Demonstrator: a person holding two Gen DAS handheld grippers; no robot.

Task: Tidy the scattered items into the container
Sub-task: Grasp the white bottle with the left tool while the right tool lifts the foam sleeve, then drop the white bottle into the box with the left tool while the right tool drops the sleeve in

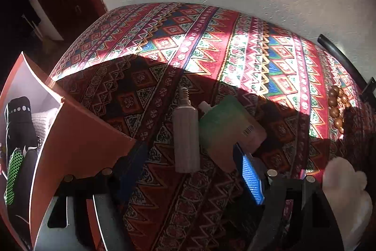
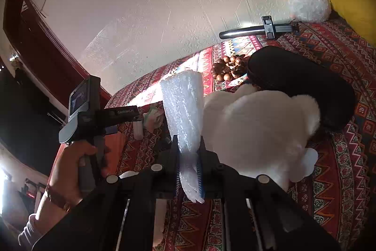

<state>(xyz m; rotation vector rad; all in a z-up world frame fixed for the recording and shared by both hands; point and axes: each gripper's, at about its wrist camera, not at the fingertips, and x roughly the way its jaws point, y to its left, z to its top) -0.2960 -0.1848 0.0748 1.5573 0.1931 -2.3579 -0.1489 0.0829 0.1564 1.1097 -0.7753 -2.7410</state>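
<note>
My right gripper is shut on a rolled piece of white bubble wrap and holds it upright above the patterned cloth. A white plush toy lies just right of it; it also shows in the left wrist view. My left gripper is open over the cloth, with a white bulb-like bottle and a green pouch just ahead between the fingers. The orange container stands to its left, with dark and white items inside.
Brown wooden beads and a black oval case lie on the cloth beyond the plush. A black handle bar and a bubble wrap ball sit by the white wall. The beads also show in the left wrist view.
</note>
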